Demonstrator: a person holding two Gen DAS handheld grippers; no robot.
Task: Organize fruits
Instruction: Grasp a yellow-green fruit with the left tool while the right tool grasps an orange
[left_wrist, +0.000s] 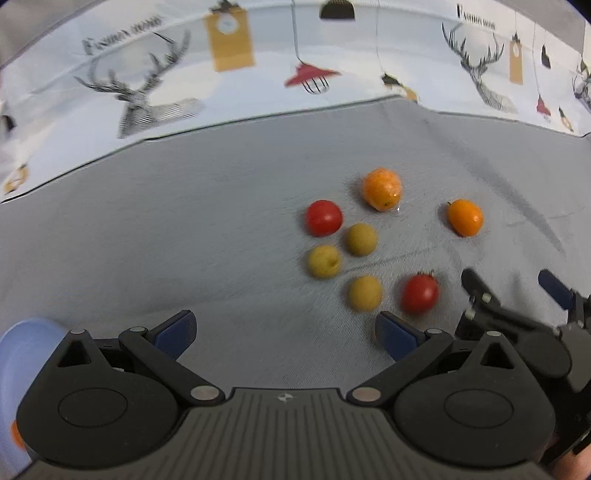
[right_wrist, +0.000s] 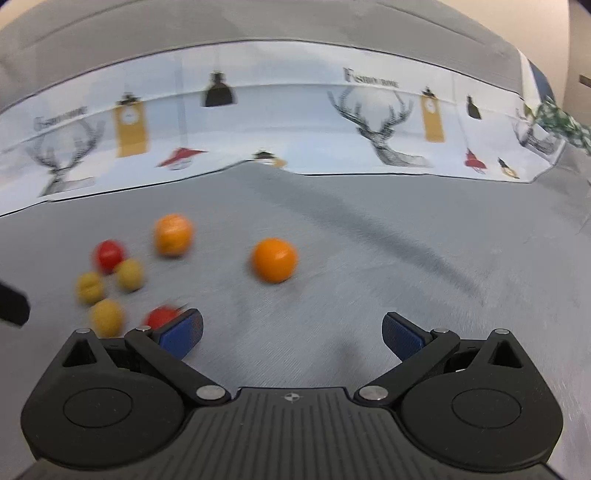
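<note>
Small fruits lie loose on a grey cloth. In the left wrist view I see two red tomatoes (left_wrist: 324, 218) (left_wrist: 420, 293), three yellow-green fruits (left_wrist: 362, 239) (left_wrist: 324, 261) (left_wrist: 365, 293) and two orange fruits (left_wrist: 382, 188) (left_wrist: 465, 217). My left gripper (left_wrist: 284, 332) is open and empty, just short of the cluster. The right gripper (left_wrist: 517, 291) shows at the right, open, beside the near tomato. In the right wrist view my right gripper (right_wrist: 291, 334) is open and empty, with an orange fruit (right_wrist: 274, 260) ahead and the cluster at the left; the near tomato (right_wrist: 160, 317) sits behind its left finger.
A pale blue bowl (left_wrist: 26, 354) stands at the lower left of the left wrist view, with something orange inside. A white printed cloth with deer and lamps (left_wrist: 155, 92) (right_wrist: 384, 136) runs along the back edge of the grey surface.
</note>
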